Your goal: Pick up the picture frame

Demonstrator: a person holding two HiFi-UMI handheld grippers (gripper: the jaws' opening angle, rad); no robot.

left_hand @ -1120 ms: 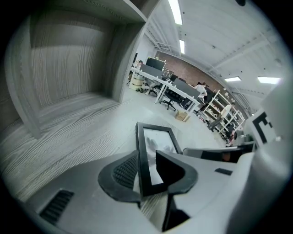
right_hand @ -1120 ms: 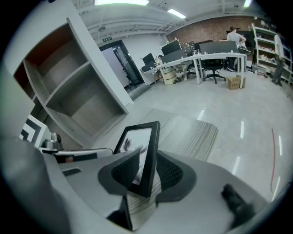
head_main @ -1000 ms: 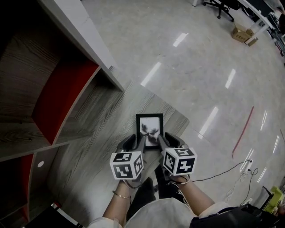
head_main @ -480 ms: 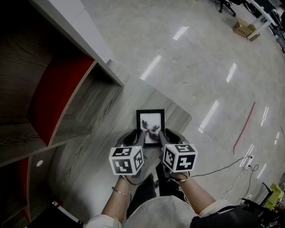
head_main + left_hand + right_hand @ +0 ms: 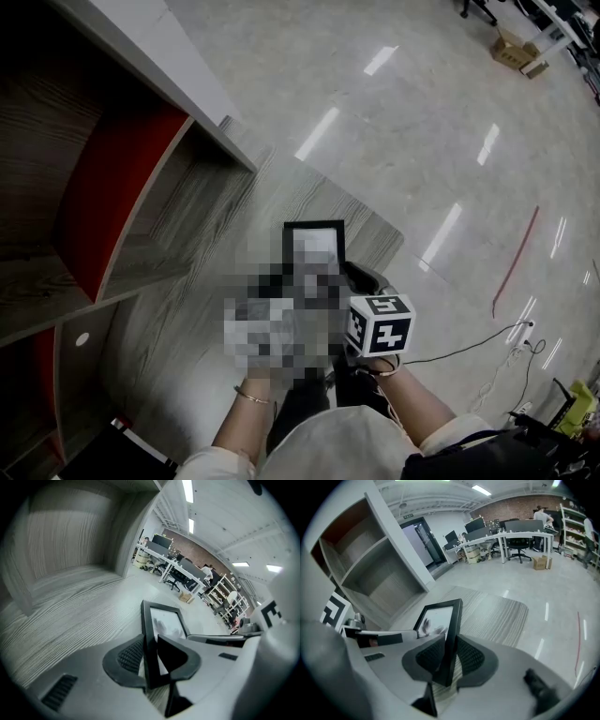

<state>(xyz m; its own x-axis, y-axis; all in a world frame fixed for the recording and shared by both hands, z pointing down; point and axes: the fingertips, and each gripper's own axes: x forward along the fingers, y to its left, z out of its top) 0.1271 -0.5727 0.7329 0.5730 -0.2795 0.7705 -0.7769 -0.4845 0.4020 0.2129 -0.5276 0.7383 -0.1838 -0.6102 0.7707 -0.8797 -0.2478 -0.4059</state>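
The picture frame [image 5: 314, 246] is black with a pale print and rests on a grey wood-grain board [image 5: 202, 309]. Its left edge [image 5: 149, 634] runs between the jaws of my left gripper [image 5: 151, 641]. Those jaws are closing, and a thin gap still shows beside the ribbed pad [image 5: 130, 654]. In the head view a mosaic patch hides this gripper. My right gripper [image 5: 451, 644] is shut on the frame's right edge [image 5: 452, 634], with both pads against it. Its marker cube [image 5: 380, 325] sits right of the frame's near end.
An open shelf unit with red and wood panels [image 5: 112, 187] stands to the left, its white edge [image 5: 178, 70] running diagonally. A glossy floor [image 5: 422, 141] lies beyond the board, with a cable [image 5: 469, 352] and a red line [image 5: 516, 262] at the right. Desks and chairs [image 5: 520, 536] stand far off.
Both grippers stay at the frame's near end, one at each side. The head view has shifted a little, and a mosaic patch now covers the left gripper.
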